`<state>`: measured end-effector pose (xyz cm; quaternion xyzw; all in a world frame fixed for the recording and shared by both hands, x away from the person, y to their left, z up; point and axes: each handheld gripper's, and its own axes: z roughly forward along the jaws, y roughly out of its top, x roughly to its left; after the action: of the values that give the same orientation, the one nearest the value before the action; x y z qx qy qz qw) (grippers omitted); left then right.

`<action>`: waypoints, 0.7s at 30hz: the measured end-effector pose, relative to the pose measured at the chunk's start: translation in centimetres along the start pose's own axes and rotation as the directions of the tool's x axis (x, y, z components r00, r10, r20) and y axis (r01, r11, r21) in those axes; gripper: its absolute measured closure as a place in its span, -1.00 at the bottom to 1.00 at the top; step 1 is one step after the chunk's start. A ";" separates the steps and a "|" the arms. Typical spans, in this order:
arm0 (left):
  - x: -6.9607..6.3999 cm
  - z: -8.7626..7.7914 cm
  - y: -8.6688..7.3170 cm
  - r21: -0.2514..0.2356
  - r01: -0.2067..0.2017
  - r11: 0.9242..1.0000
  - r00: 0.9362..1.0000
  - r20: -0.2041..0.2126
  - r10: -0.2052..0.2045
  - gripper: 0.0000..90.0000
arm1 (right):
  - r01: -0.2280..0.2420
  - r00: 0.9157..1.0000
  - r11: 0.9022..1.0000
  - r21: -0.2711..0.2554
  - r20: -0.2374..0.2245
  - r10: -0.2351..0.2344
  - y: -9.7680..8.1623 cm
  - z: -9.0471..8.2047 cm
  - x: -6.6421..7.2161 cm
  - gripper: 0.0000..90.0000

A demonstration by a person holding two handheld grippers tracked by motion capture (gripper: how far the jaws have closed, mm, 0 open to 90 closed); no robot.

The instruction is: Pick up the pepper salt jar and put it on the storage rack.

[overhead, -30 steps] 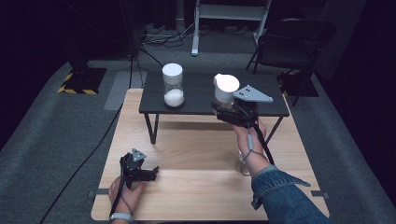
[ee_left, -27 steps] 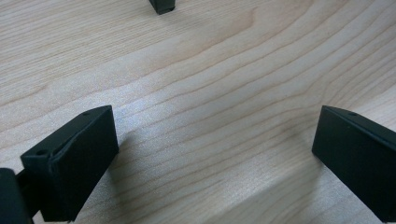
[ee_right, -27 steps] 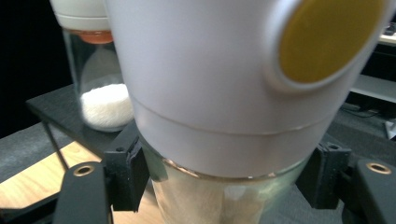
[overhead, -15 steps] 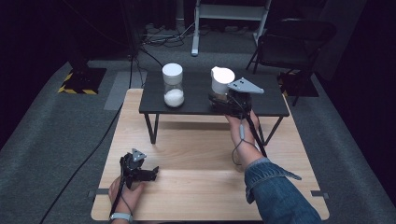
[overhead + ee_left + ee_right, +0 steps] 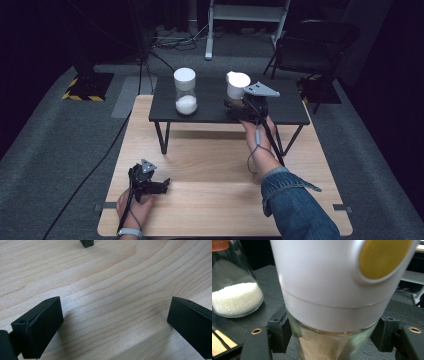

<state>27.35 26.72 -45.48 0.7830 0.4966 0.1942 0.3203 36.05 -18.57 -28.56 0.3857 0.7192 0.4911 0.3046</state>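
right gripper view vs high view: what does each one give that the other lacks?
Right gripper view: a yellow disc on the white-capped glass jar, tan powder inside, pads pressing its glass. High view: the left gripper, open, over the pale wooden table, and the denim sleeve. Both: the held jar, the glass jar of white granules and the black raised shelf.

Here is the white-topped glass jar (image 5: 337, 292), upright on the small black table (image 5: 210, 102), toward its right half. Its tall white cap carries a round yellow disc (image 5: 384, 257) on the side, and the clear glass below holds a pale tan powder. The right gripper's (image 5: 243, 106) black jaws press on the glass from both sides, just under the cap's rim.
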 end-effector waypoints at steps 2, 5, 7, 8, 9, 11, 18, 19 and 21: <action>0.0 0.0 0.0 0.000 0.000 1.000 1.000 0.000 0.000 -0.99 | -0.009 1.000 1.000 0.003 -0.004 0.009 0.1 0.0 -0.2 -0.35; 0.0 0.0 0.0 0.000 0.000 1.000 1.000 0.000 0.000 -0.99 | 0.004 1.000 1.000 -0.003 -0.004 -0.004 0.0 -0.1 -0.2 -0.48; 0.0 0.0 0.0 0.001 0.000 1.000 1.000 0.001 0.000 -0.99 | 0.013 1.000 1.000 0.000 0.001 -0.013 0.1 -0.3 -0.2 -0.58; 0.0 0.0 0.0 0.000 0.000 1.000 1.000 0.000 0.000 -0.99 | 0.014 1.000 1.000 0.000 0.001 -0.014 0.1 -0.4 -0.2 -0.64; 0.0 0.0 0.0 0.000 0.000 1.000 1.000 0.000 0.000 -0.99 | 0.011 1.000 1.000 0.001 -0.003 -0.011 0.2 -0.5 -0.3 -0.68; 0.0 0.0 0.0 0.000 0.001 1.000 1.000 0.000 -0.001 -0.99 | 0.008 1.000 1.000 -0.002 -0.005 -0.008 0.1 -0.9 -0.5 -0.74; 0.0 0.0 0.0 0.000 0.002 1.000 1.000 0.000 -0.002 -0.99 | 0.046 0.999 0.999 0.025 0.003 -0.046 -0.2 -2.2 -0.9 -0.84; 0.0 0.0 0.0 0.000 0.002 1.000 1.000 0.000 -0.002 -0.99 | 0.042 0.999 0.999 0.028 -0.001 -0.042 -0.3 -2.5 -1.2 -0.85; 0.0 0.0 0.0 0.000 0.001 1.000 1.000 0.000 -0.001 -0.99 | 0.042 0.999 0.999 0.023 0.003 -0.042 -0.6 -3.0 -1.4 -0.86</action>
<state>27.33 26.71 -45.49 0.7826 0.4972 0.1942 0.3203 34.15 -21.30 -28.10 0.3751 0.7322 0.4755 0.3116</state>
